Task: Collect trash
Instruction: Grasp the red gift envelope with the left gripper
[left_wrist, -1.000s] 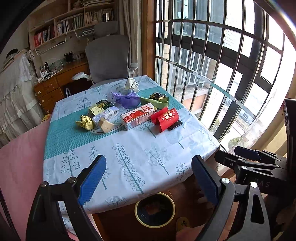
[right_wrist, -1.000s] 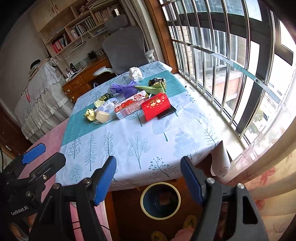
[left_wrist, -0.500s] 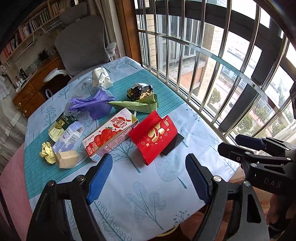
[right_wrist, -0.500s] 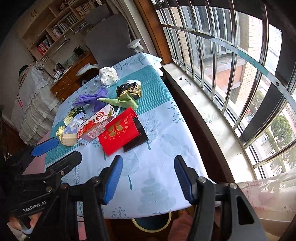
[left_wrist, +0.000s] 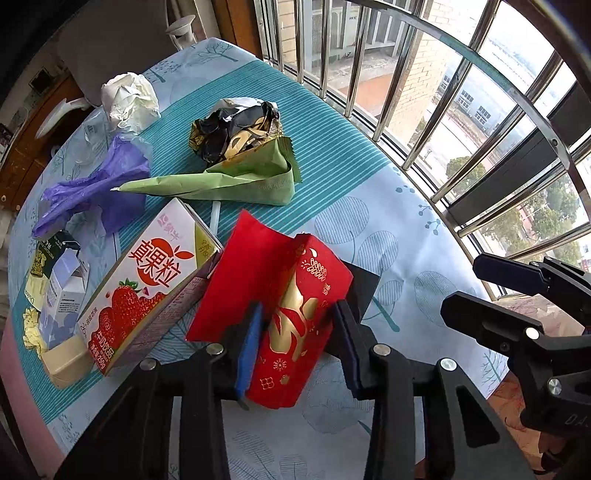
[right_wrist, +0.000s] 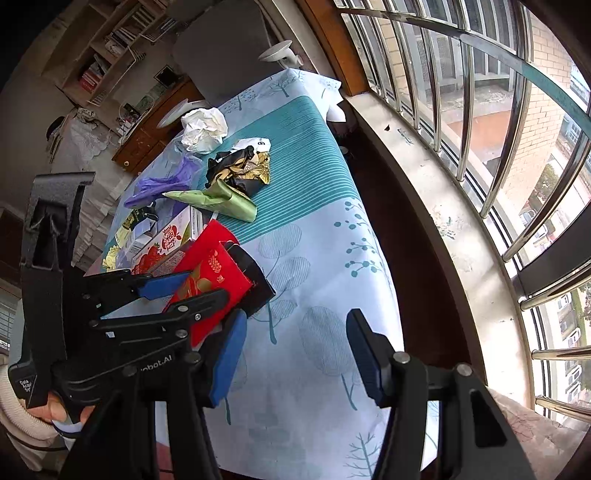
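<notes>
A red envelope with gold print (left_wrist: 295, 306) lies on a black card (left_wrist: 364, 291) on the tree-patterned tablecloth (left_wrist: 388, 236). My left gripper (left_wrist: 297, 332) points steeply down at it. Its jaws are closing and both blue pads press the envelope's sides, so the paper buckles upward. From the right wrist view the left gripper (right_wrist: 192, 291) shows astride the red envelope (right_wrist: 218, 273). My right gripper (right_wrist: 291, 350) hangs open over bare tablecloth to the right of the envelope, nothing between its fingers. Beside the envelope lie a strawberry milk carton (left_wrist: 147, 288) and a green wrapper (left_wrist: 229, 181).
Further back lie a black-and-gold foil wrapper (left_wrist: 232, 133), a purple plastic bag (left_wrist: 96, 188), crumpled white paper (left_wrist: 129, 96) and a small blue-white carton (left_wrist: 62, 291). Window bars (right_wrist: 461, 110) and a sill run along the table's right side. A grey chair (right_wrist: 221, 48) stands behind.
Both grippers came forward and down over the table. The left jaws narrowed from wide to gripping the red envelope. The bin below the table edge has left the view.
</notes>
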